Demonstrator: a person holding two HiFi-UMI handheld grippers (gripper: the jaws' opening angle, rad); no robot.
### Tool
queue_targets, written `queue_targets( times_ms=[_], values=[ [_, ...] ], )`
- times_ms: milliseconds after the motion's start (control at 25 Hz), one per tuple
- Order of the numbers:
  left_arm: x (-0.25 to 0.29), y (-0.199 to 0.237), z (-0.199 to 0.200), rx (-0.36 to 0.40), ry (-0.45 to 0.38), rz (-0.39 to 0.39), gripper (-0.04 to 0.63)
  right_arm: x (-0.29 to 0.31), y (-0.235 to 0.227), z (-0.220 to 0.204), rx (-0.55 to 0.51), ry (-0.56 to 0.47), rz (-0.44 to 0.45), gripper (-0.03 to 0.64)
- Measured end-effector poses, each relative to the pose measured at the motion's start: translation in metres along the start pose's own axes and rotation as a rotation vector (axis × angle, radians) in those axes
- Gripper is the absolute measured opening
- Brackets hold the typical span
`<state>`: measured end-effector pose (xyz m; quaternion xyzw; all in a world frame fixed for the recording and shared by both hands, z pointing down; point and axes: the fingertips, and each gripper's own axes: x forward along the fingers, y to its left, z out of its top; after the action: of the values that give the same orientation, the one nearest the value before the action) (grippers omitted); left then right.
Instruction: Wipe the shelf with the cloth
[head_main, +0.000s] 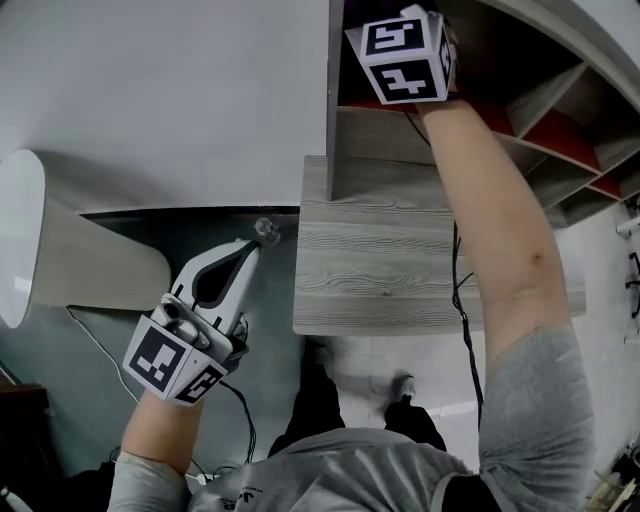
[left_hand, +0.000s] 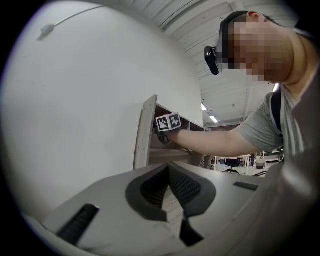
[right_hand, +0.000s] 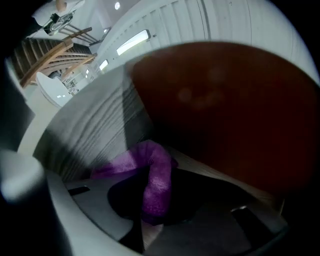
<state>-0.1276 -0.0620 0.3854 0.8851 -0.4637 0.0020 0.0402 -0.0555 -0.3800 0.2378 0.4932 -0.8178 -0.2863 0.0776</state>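
The shelf unit (head_main: 375, 250) is grey wood grain with red back panels. My right gripper's marker cube (head_main: 400, 55) shows at the top of the head view; its jaws reach into an upper compartment and are hidden there. In the right gripper view, my right gripper (right_hand: 152, 205) is shut on a purple cloth (right_hand: 155, 172). The cloth's free end is pressed against the compartment's wood-grain wall (right_hand: 95, 130), beside the dark red back panel (right_hand: 230, 110). My left gripper (head_main: 250, 250) hangs low at the left, away from the shelf. Its pads (left_hand: 192, 192) are together, with nothing between them.
More compartments with red backs (head_main: 560, 130) run off to the right. A white wall (head_main: 160, 90) stands left of the shelf's side panel (head_main: 333, 100). A white curved object (head_main: 20, 230) lies far left. A cable (head_main: 462, 300) hangs from the right arm. The person's feet (head_main: 400, 385) stand below the shelf's edge.
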Motion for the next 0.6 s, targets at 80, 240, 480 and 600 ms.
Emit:
queue_targets(
  times_ms=[80,240,480,600],
  values=[
    [-0.007,0.004,-0.004,-0.001,0.004,0.014,0.020,0.006,-0.004,0.000,0.014,0.018,-0.002,0.064],
    [-0.013,0.010,-0.005,-0.024,0.010,0.019,0.020,-0.002,-0.028,-0.010,0.048,0.052,-0.054,0.066],
    [-0.010,0.012,0.003,-0.028,-0.001,0.001,0.020,-0.049,-0.133,-0.069,0.187,0.133,-0.274,0.066],
    [-0.008,0.013,0.008,-0.034,-0.009,-0.002,0.020,-0.072,-0.175,-0.101,0.274,0.197,-0.398,0.065]
  ],
)
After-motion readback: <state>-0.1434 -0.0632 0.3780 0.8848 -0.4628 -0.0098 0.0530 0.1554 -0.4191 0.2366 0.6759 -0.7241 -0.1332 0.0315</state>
